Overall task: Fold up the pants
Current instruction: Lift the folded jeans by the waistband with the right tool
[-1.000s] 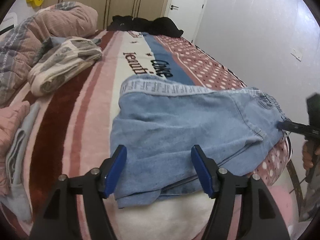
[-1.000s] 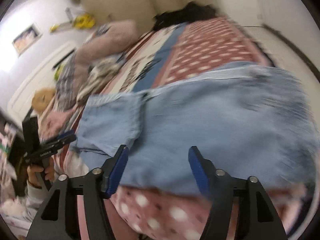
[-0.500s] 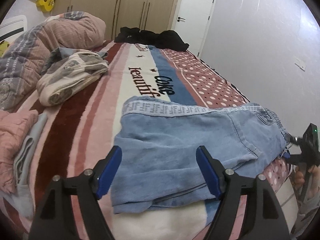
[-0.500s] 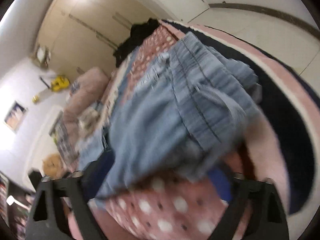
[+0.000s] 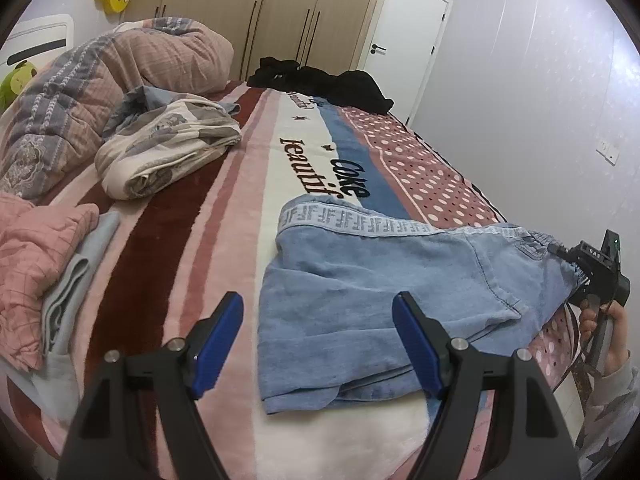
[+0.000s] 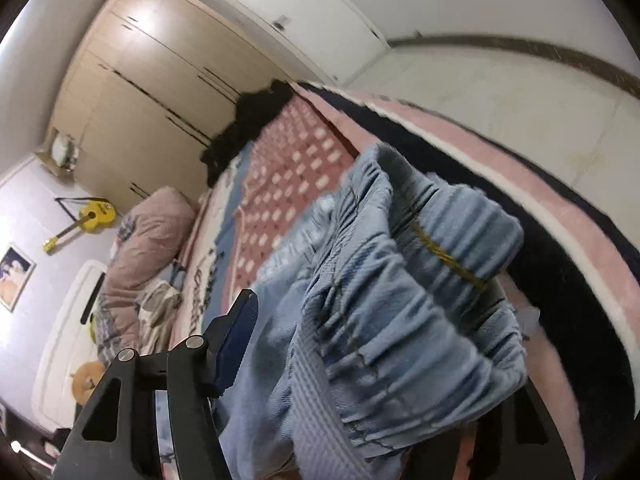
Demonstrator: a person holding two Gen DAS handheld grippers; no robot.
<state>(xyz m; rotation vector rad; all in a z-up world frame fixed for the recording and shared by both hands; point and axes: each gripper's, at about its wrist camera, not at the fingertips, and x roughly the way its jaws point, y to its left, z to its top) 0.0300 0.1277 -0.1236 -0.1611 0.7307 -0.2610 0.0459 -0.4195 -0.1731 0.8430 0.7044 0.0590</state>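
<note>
Denim pants (image 5: 400, 292) lie on the bed (image 5: 224, 216), apparently folded in half lengthwise. My left claw (image 5: 318, 334) hangs spread apart above the leg end, holding nothing. My right claw (image 5: 576, 264) is at the waistband; whether it has clamped the bunched cloth I cannot tell. I judge the crosswise folds remain.

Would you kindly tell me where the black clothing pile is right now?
In the left wrist view, the black clothing pile lies at the far end of the bed, in front of the wardrobe and left of the white door.
</note>
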